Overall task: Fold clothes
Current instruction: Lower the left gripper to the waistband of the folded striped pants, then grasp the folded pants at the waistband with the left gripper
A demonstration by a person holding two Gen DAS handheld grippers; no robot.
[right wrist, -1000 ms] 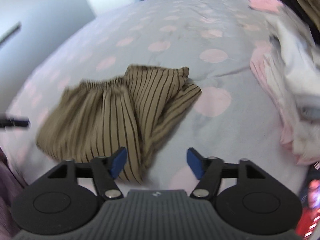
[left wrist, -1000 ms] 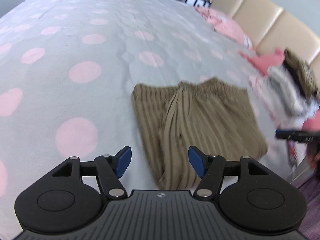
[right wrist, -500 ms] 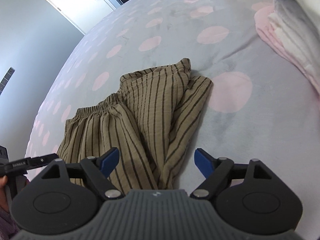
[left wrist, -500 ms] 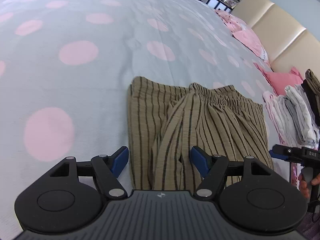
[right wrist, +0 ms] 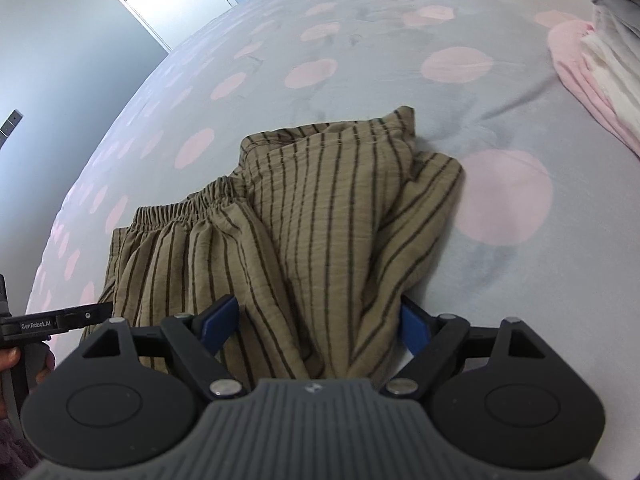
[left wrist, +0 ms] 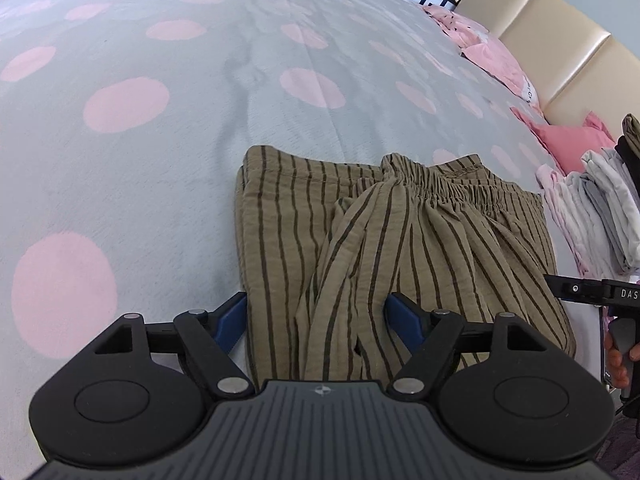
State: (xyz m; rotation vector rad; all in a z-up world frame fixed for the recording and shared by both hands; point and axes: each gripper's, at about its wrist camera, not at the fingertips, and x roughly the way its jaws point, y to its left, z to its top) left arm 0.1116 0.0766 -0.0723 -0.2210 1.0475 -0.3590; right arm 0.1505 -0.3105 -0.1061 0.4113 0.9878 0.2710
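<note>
1. Both grippers have come closer to the trousers since half a second ago, so the striped cloth now reaches in between each pair of blue fingertips.
2. No container shows; the trousers lie folded on the bed, whose grey cover carries pink dots. A stack of folded clothes sits at the right edge of the left wrist view, near the pink pillows and the beige headboard.
3. The left gripper is spread wide, jaws released. The near edge of the trousers lies between its fingers, not pinched.
4. The right gripper is likewise spread wide, jaws released. A raised fold of the trousers sits between its fingers; whether the pads touch the cloth cannot be told.
5. The elastic waistband lies on the far side in the left view.
6. Writing: "GenRobot.AI" reads on the left gripper's finger in the right view, and "DAS" at the frame edge on the right gripper's finger in the left view.
</note>
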